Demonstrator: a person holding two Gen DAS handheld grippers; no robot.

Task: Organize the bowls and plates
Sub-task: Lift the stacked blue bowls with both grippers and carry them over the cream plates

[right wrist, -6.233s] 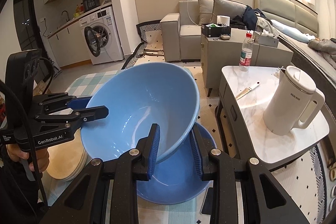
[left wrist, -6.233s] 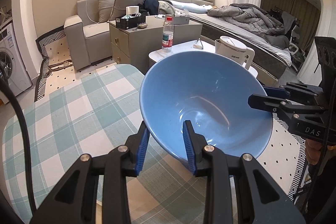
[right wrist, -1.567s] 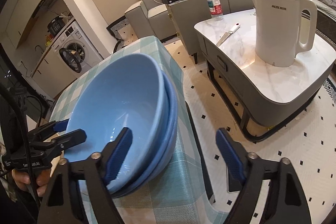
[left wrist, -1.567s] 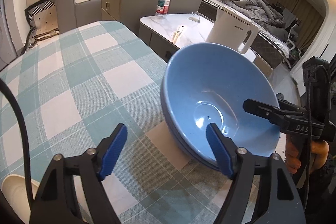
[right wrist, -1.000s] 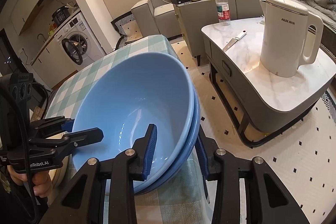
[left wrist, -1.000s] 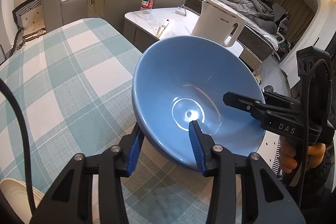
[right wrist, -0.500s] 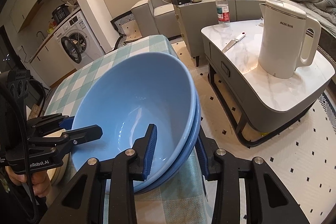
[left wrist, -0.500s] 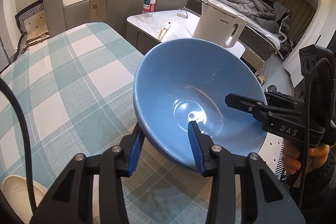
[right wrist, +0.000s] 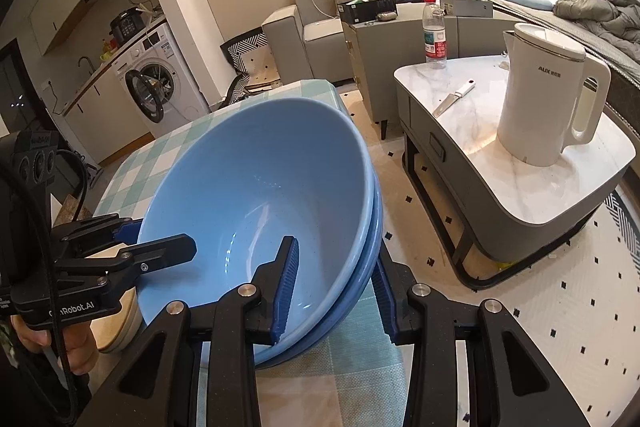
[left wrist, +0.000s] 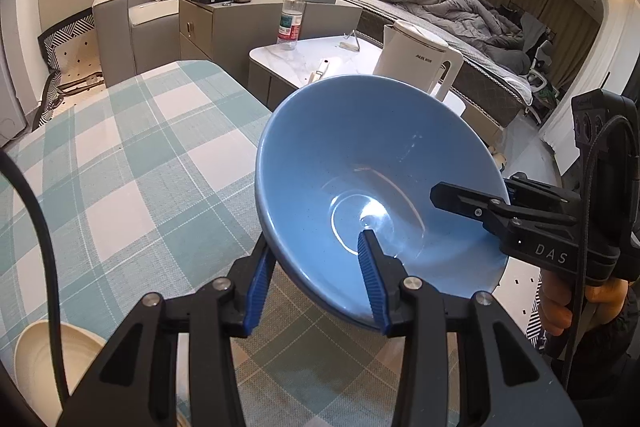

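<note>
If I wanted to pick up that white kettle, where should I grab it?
Probably by its loop handle, coming from the right in the right wrist view. The white kettle stands upright, and its body looks too wide and smooth to pinch.

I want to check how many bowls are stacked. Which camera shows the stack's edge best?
The right wrist view: two nested rims of the blue bowls show one behind the other along the stack's right edge. The left wrist view shows only the top bowl's inside, hiding the lower one.

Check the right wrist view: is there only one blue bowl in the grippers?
No: two nested blue bowls show, a second rim peeking out beneath the upper one between the right gripper fingers.
</note>
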